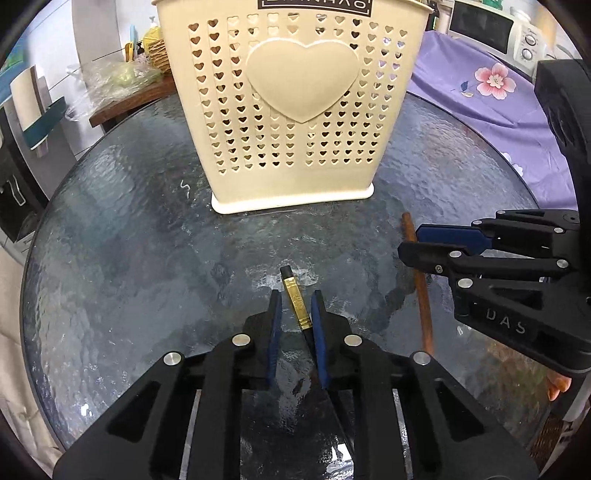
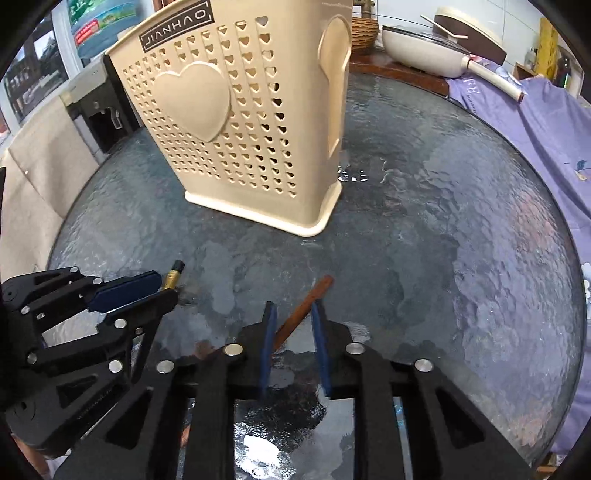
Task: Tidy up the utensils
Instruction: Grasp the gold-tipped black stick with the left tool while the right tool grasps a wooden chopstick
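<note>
A cream utensil basket with heart-shaped holes stands on the round glass table; it also shows in the right wrist view. My left gripper is open, its blue pads astride a black chopstick with a gold band lying on the glass. The chopstick's tip shows in the right wrist view. My right gripper is open around a brown wooden chopstick, which also shows in the left wrist view.
A purple floral cloth lies right of the table. A cream pan and a wicker bowl sit on a wooden surface behind. A microwave stands at the far right.
</note>
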Tool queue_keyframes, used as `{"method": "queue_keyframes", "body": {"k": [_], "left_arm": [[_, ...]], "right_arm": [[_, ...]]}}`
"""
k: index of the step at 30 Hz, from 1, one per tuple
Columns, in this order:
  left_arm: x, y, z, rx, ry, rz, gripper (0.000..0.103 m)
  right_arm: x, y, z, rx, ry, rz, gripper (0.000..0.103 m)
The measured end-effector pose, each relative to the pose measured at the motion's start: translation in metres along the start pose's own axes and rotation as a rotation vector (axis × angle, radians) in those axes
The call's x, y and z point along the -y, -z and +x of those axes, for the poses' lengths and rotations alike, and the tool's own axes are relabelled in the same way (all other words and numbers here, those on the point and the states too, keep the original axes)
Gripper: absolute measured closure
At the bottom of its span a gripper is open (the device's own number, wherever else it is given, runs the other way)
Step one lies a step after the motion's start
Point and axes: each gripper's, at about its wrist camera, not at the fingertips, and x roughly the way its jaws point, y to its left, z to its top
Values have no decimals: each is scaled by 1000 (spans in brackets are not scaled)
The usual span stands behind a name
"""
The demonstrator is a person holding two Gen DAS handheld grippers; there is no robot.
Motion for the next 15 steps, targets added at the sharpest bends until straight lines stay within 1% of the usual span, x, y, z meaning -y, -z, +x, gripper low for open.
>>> {"method": "queue_keyframes", "body": {"k": [1,2,6,8,11,15], "left_arm": [[0,0,0,0,-3,0,88],[0,0,0,1,1,0,91],[3,-1,1,5,21,-14,92],[8,-1,1,8,19,-1,93],[13,-2,2,8,23,8,94],[15,-3,4,10,31,-4,96]], "right_arm": [[1,0,0,-1,-4,10,88],[2,0,0,-2,-12,20,90],[1,0,1,-6,-30,31,92],[1,0,0,-9,-38,29,93],[-1,0,0,-8,-32,20,93],[-1,1,0,-3,-37,25,94]]}}
